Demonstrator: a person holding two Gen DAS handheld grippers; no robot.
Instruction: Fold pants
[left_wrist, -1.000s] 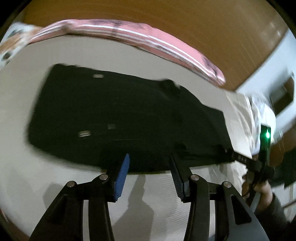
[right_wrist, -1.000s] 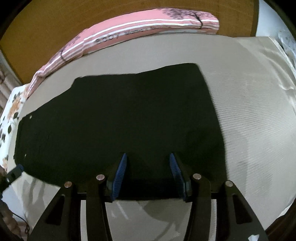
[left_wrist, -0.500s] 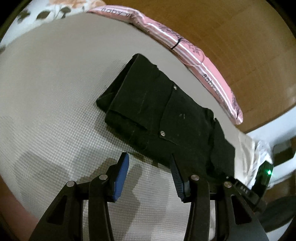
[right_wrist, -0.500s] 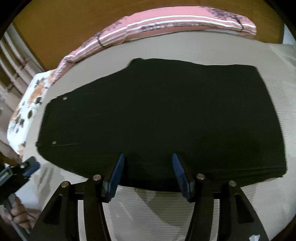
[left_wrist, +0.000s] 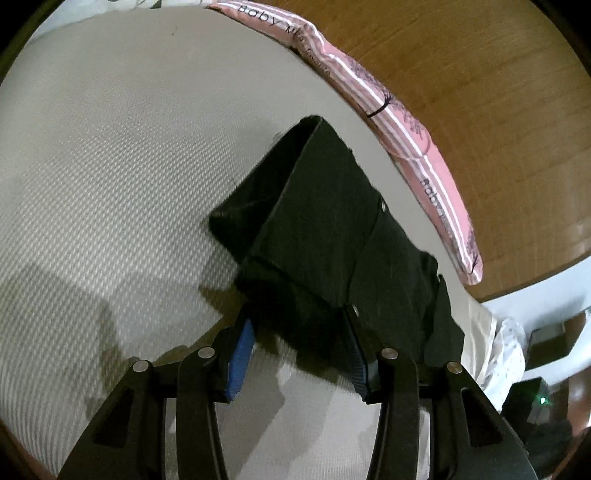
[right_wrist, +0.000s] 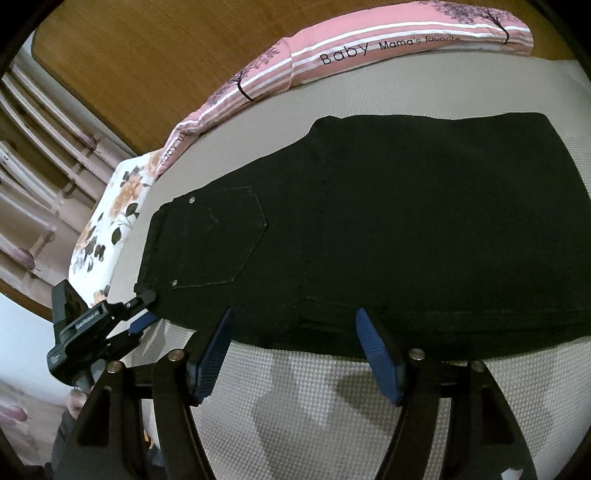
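Black pants (right_wrist: 388, 229) lie flat and folded on a grey woven mattress (right_wrist: 332, 398), back pocket up, waistband to the left. My right gripper (right_wrist: 299, 350) is open, its blue pads at the near edge of the pants. My left gripper (left_wrist: 295, 350) is open at the waistband corner of the pants (left_wrist: 332, 229); it also shows in the right wrist view (right_wrist: 142, 310), its fingertips at that corner. Whether either gripper touches the cloth I cannot tell.
A pink striped pillow (right_wrist: 351, 55) lies along the far edge against a wooden headboard (right_wrist: 147, 66). A floral pillow (right_wrist: 110, 221) lies at the left. White cloth (left_wrist: 506, 354) lies at the right in the left wrist view.
The left gripper has swung round and moved in to the waistband corner. The right gripper has drawn closer to the near edge of the pants. Both stay open.
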